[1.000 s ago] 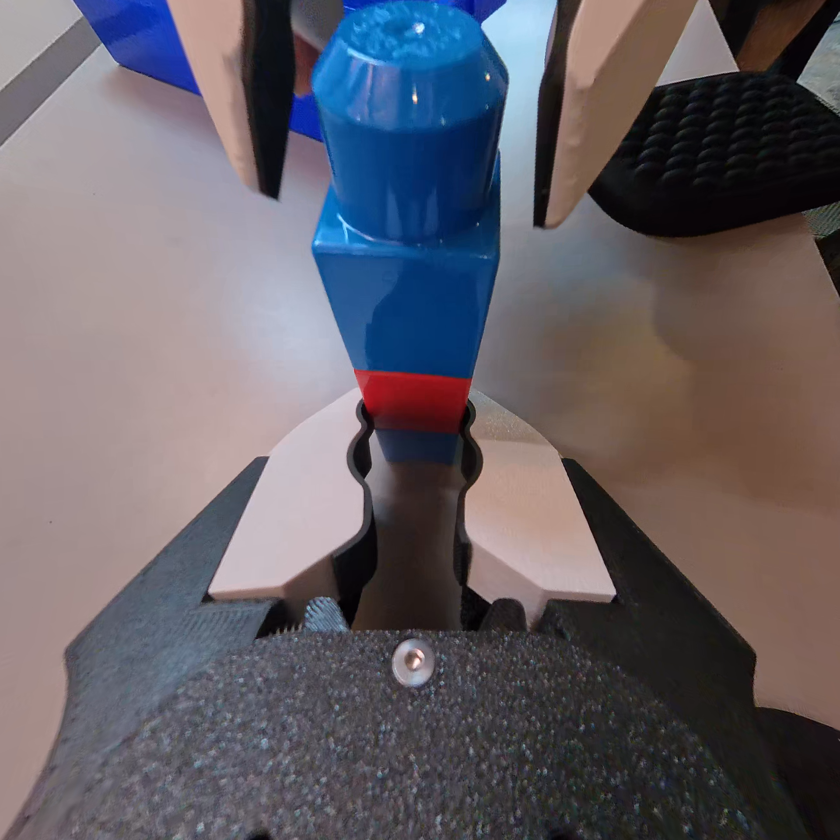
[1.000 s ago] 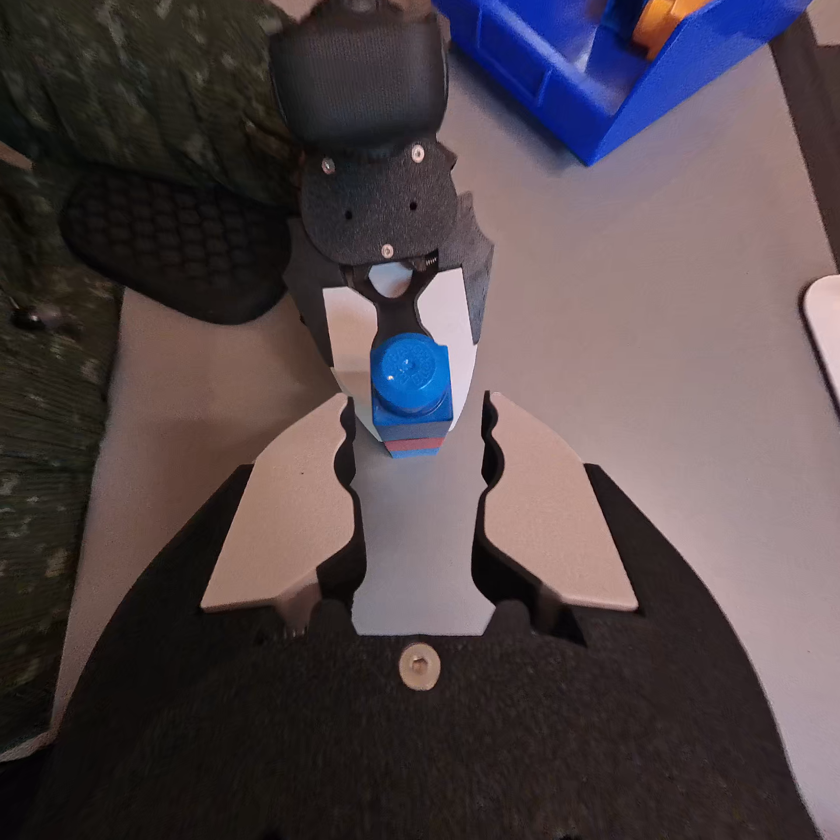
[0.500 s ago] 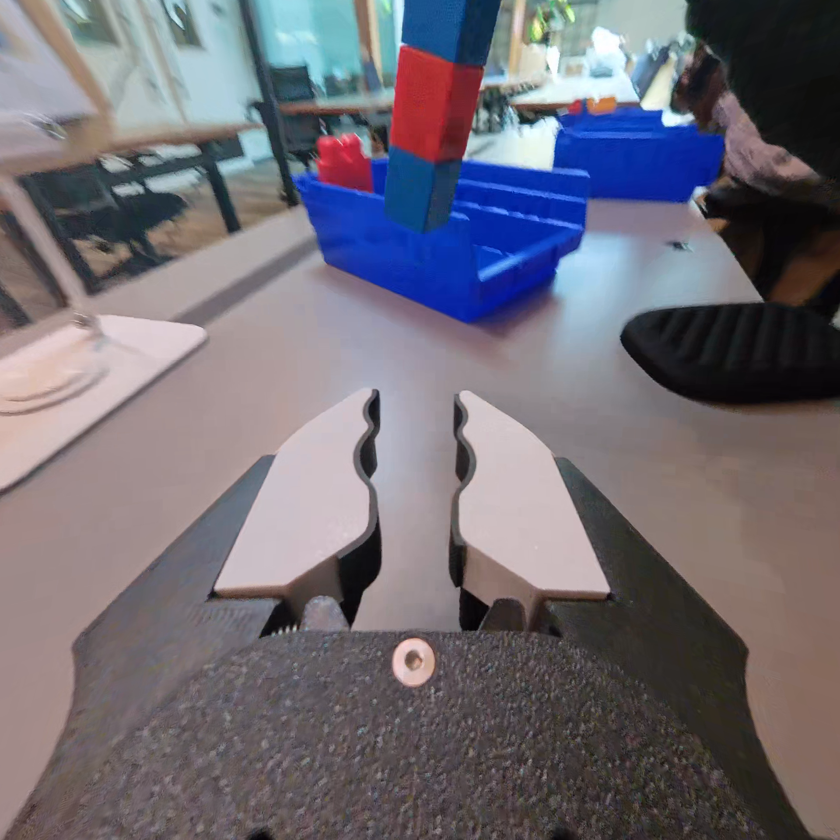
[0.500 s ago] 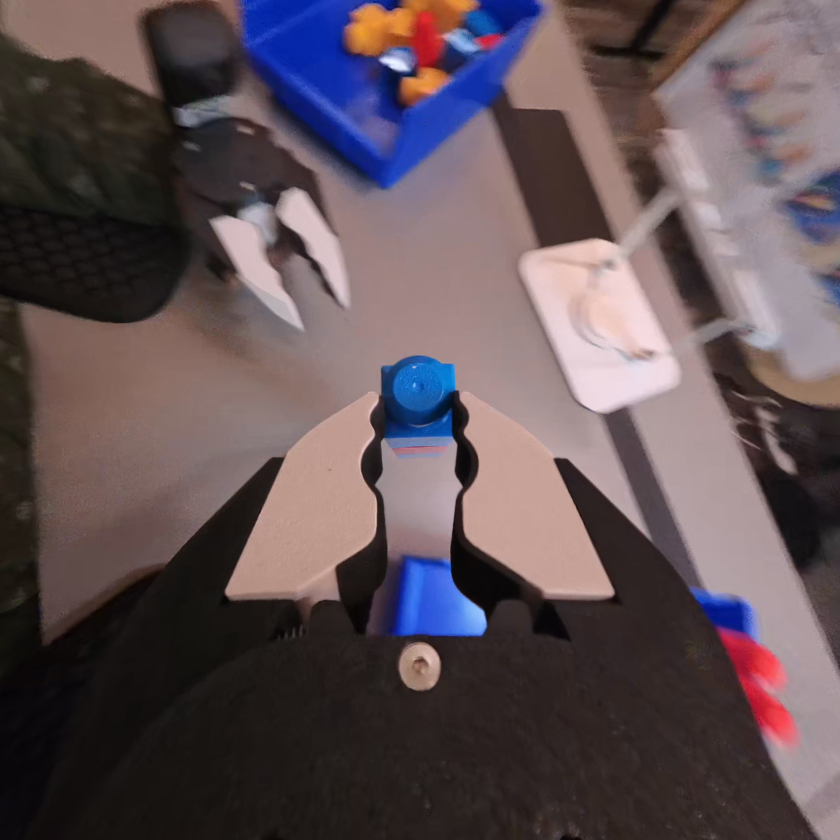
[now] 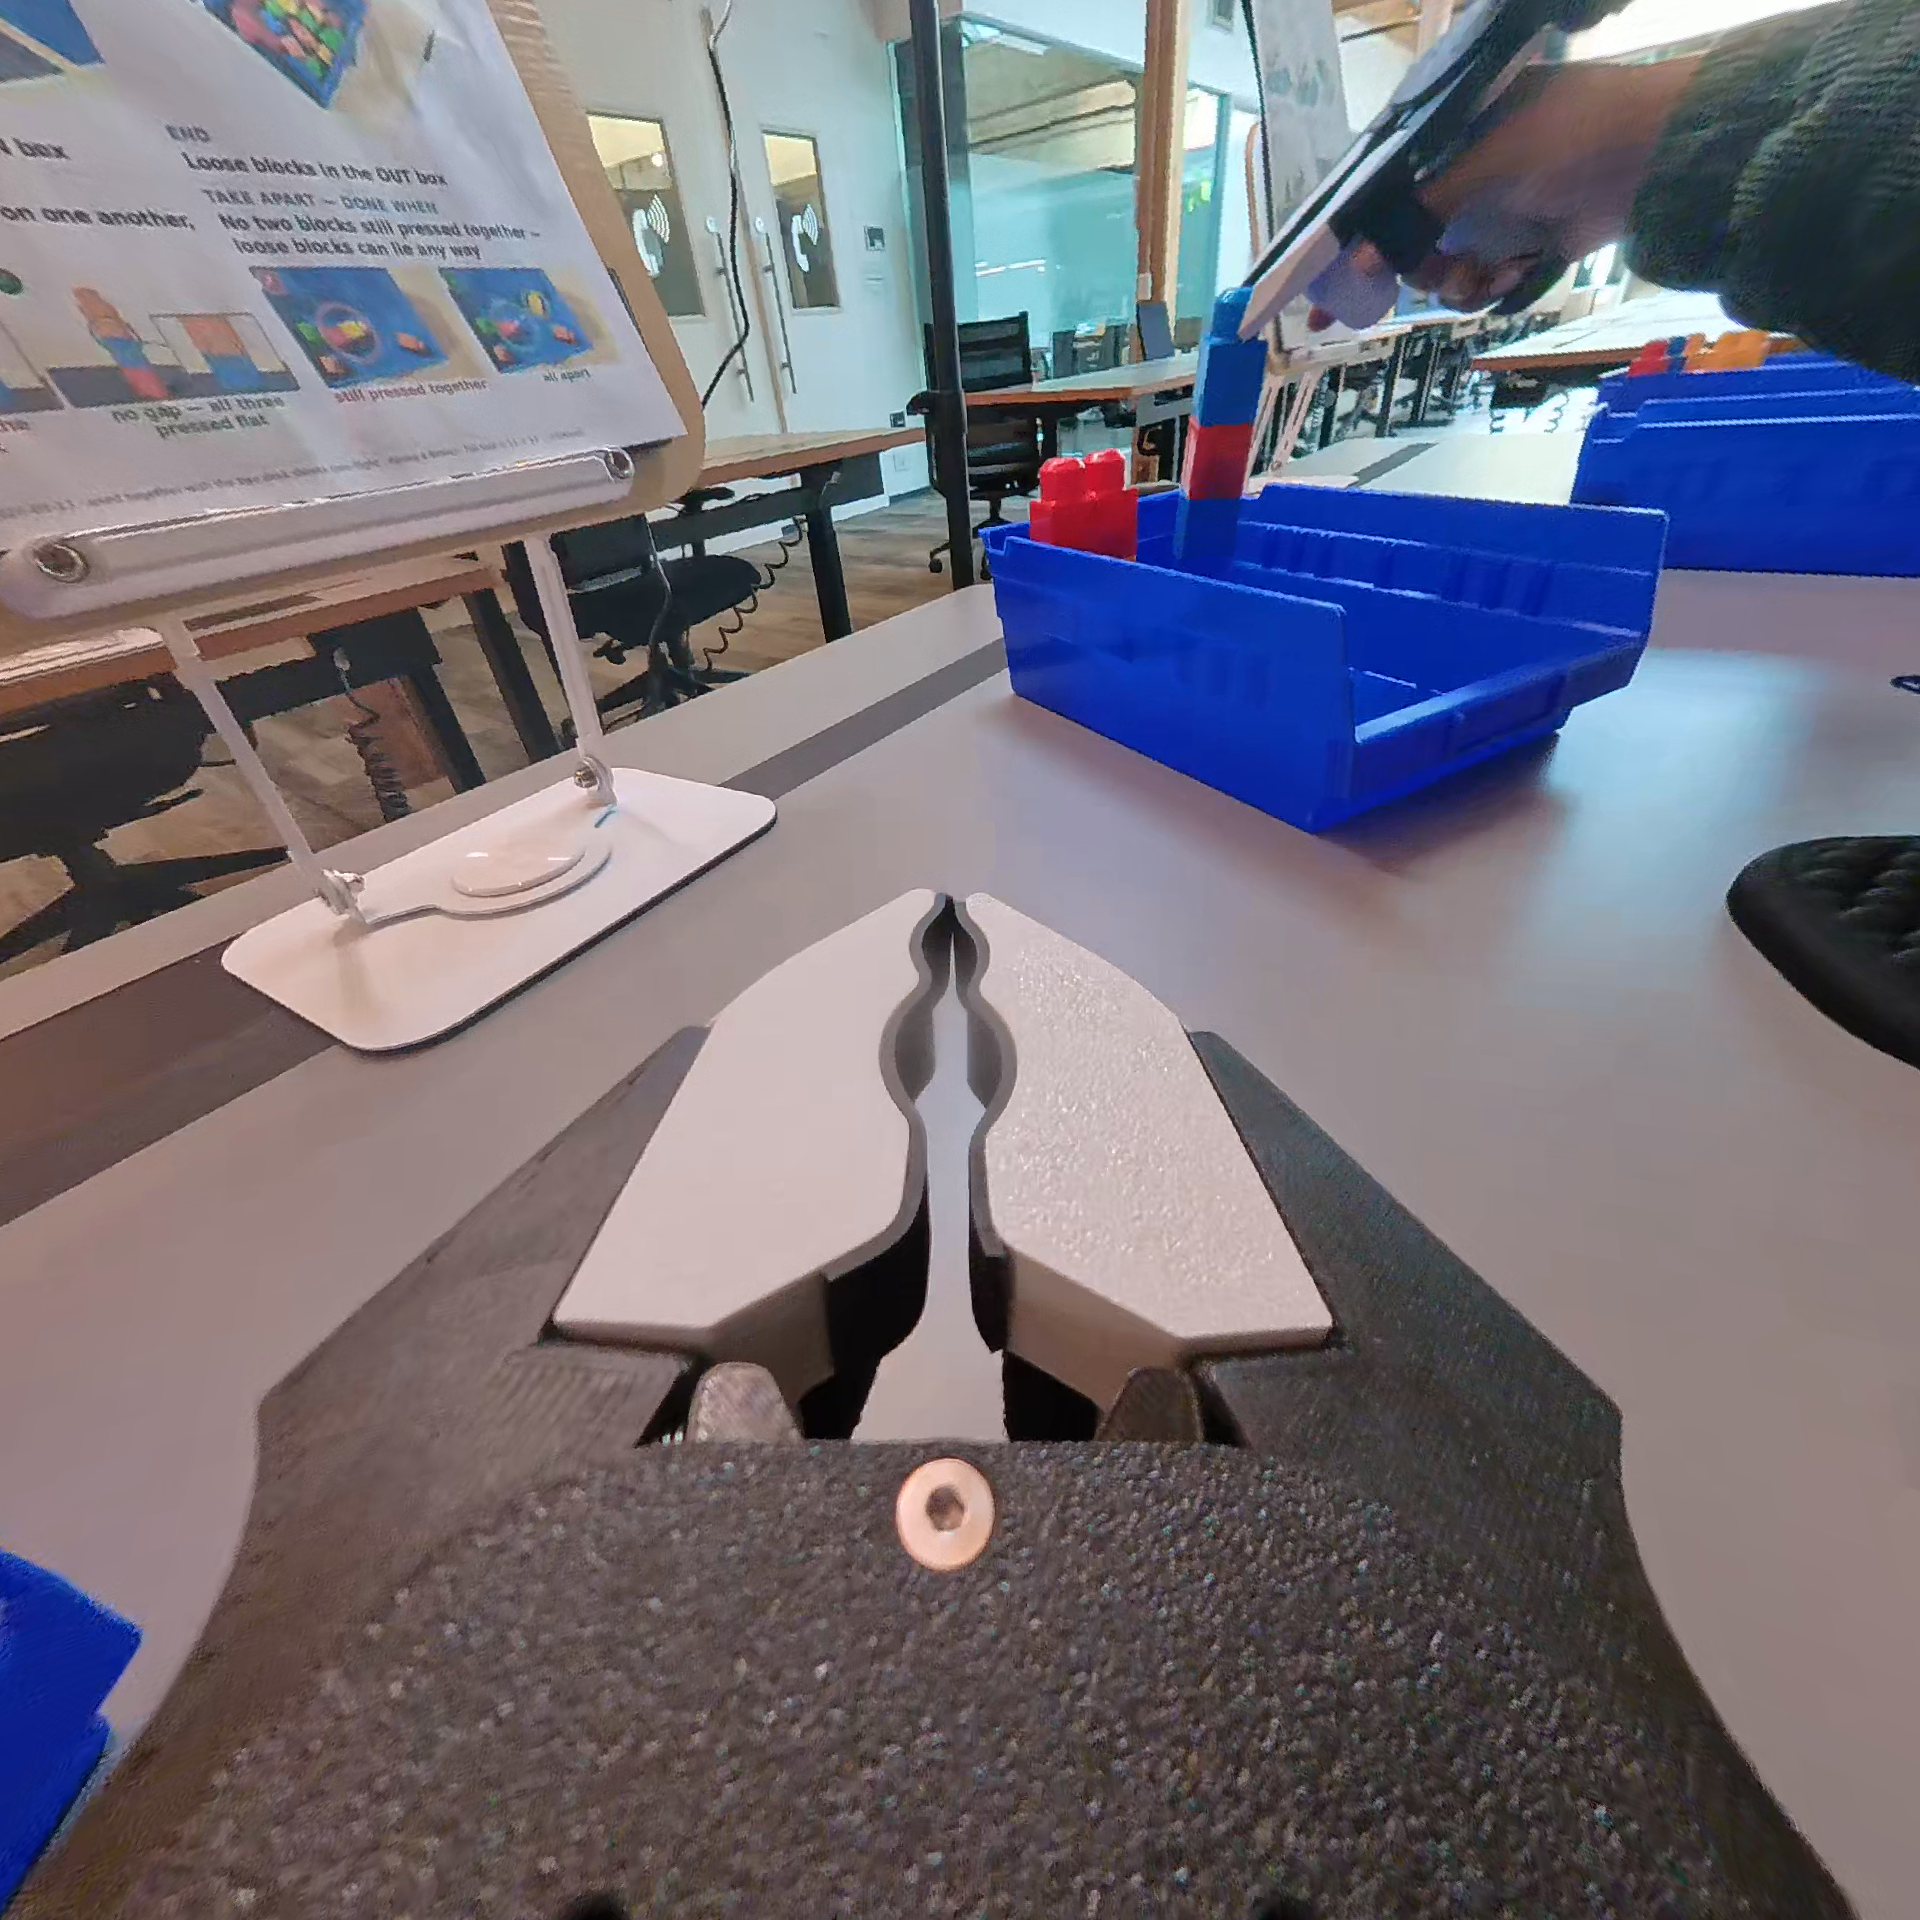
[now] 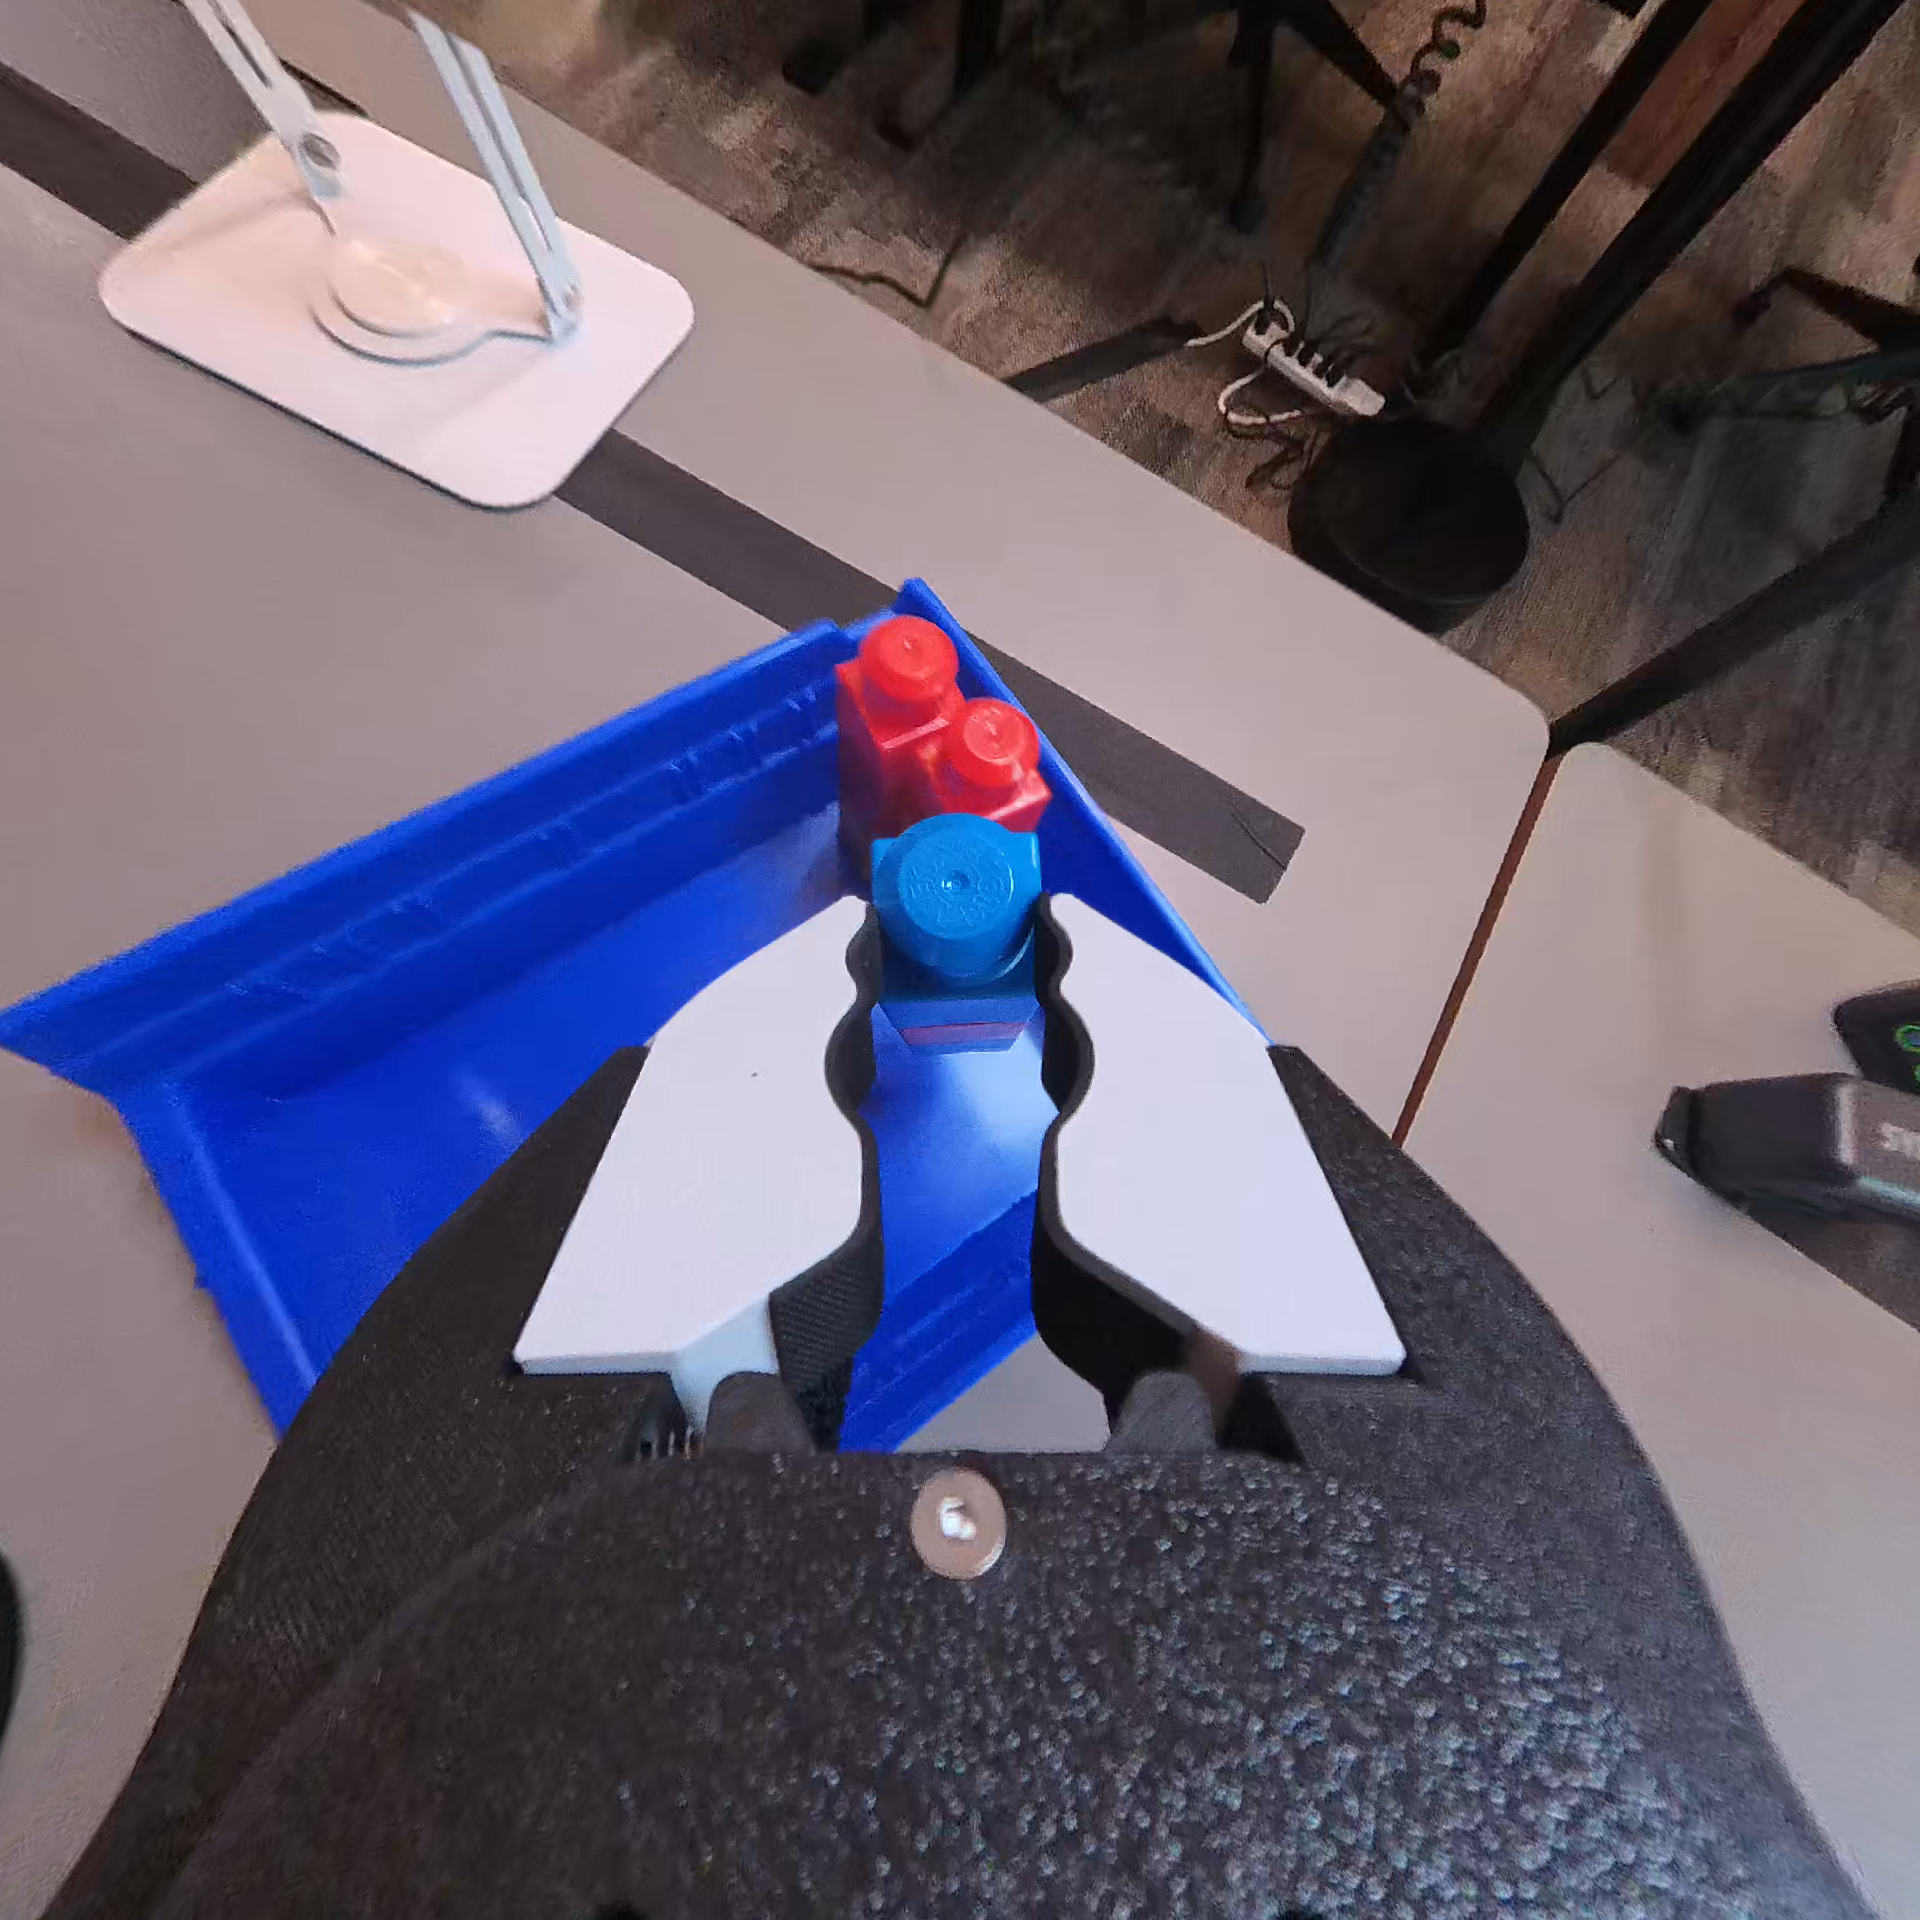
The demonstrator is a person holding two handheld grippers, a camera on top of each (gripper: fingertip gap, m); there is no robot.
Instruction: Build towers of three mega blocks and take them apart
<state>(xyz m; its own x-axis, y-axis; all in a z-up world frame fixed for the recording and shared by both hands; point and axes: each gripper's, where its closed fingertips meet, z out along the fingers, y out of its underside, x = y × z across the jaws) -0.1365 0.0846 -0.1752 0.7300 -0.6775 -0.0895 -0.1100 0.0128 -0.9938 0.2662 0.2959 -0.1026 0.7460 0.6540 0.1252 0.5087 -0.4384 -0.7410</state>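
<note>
Right gripper (image 6: 956,925): I clamp my two white fingers on the top block of the three-block tower (image 6: 954,940), pinching it just under its round stud.
Right pose: I point steeply down from above, so in my own wrist view I see mostly the stud's top face; in the left wrist view my gripper (image 5: 1262,312) slants down from the upper right, held by a hand (image 5: 1496,197) in a dark sleeve.
Tower: blue on top, red in the middle, blue at the bottom (image 5: 1218,436); it stands close to upright with a slight tilt, its foot down inside the blue bin (image 5: 1247,675). I cannot tell whether it touches the bin floor.
Tower's place: at the bin's far corner, just beside a red two-stud block (image 6: 935,743) that sits in that corner.
Left gripper (image 5: 951,914): my fingers are drawn together with the tips nearly meeting and only a thin wavy slit between them; I carry nothing.
Left pose: I lie low and roughly level over the grey table (image 5: 1351,1091), aimed toward the bin, well apart from it.
Surroundings: a white stand (image 5: 488,904) bearing a printed instruction sheet (image 5: 281,239) stands on the table to my left; a black textured pad (image 5: 1839,935) lies at the right edge; more blue bins (image 5: 1766,468) sit farther back.
</note>
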